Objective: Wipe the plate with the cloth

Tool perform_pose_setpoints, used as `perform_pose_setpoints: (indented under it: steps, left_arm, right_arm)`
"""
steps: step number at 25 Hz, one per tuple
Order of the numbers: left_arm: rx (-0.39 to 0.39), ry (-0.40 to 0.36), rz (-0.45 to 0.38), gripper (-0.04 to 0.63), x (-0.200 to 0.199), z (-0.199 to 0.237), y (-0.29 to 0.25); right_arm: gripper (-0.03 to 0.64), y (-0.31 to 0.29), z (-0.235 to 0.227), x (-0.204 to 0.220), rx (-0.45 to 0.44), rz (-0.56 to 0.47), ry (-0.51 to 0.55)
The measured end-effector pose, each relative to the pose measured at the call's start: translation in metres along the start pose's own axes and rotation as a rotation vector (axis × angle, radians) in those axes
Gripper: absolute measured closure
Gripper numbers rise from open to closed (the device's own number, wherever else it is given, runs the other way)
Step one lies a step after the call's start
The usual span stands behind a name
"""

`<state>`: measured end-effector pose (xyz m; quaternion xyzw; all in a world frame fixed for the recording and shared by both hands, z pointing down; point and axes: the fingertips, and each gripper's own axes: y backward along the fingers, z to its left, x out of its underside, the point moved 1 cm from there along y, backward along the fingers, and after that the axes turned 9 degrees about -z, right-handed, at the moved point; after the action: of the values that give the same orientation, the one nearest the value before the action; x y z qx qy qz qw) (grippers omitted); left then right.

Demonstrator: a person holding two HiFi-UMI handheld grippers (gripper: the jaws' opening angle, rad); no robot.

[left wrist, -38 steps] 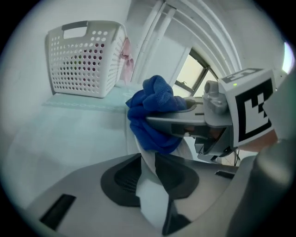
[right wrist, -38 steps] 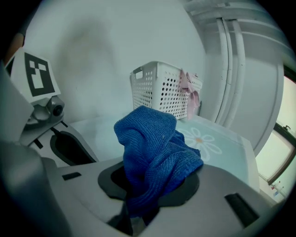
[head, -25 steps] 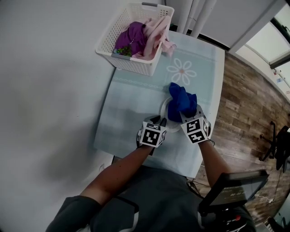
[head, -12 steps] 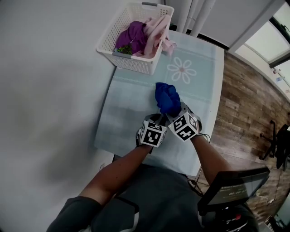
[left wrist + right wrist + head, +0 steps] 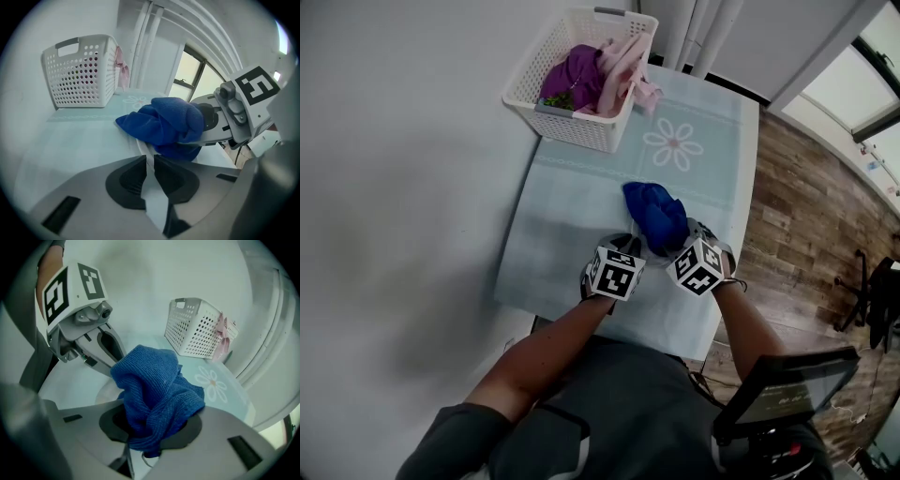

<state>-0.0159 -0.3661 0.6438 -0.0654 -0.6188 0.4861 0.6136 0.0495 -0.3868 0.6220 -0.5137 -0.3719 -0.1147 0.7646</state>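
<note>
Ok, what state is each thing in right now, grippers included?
left gripper, jaws just been closing, now clamped on plate rim
right gripper, shut on cloth
plate, flat on table, mostly under cloth
cloth, bunched, resting on plate
basket, upright, holding clothes
clothes, piled, pink one hanging over rim

No words or numbers are readable (left cube (image 5: 614, 274) and right cube (image 5: 697, 265) bear only square markers).
</note>
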Motion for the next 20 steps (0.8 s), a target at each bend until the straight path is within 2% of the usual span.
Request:
perform_pose_setpoints:
  steps: [3, 5, 7, 9, 13, 16, 20]
  left_arm:
    - [-0.005, -0.010, 0.004, 0.541, 0.002, 0.000, 0.003]
    - [0.005, -0.008, 0.000, 0.553, 0.004, -0.003, 0.004]
    - [0.019, 0.005, -0.017, 0.554, 0.006, -0.004, 0.006]
    - [0.008, 0.021, -0.045, 0.554, 0.009, -0.001, 0.012]
    - [0.003, 0.036, -0.047, 0.554, 0.018, 0.001, 0.020]
    - [0.013, 0.036, -0.048, 0.554, 0.021, 0.001, 0.021]
    - [0.013, 0.034, -0.045, 0.554, 0.023, 0.000, 0.020]
  right_arm:
    - [0.492, 0.019, -0.007, 0.002, 0.040, -0.010, -0.053]
    - [0.492, 0.032, -0.009, -0.011, 0.059, -0.078, -0.136]
    - [0.494, 0.034, 0.000, -0.036, 0.023, -0.166, -0.196]
    - [0.492, 0.020, 0.017, -0.059, -0.035, -0.211, -0.224]
    - [0.492, -0.016, 0.035, -0.053, -0.054, -0.130, -0.234]
    - [0.493, -0.019, 0.034, -0.035, -0.026, -0.076, -0.226]
    - [0.492, -0.002, 0.022, -0.014, 0.035, -0.033, -0.281]
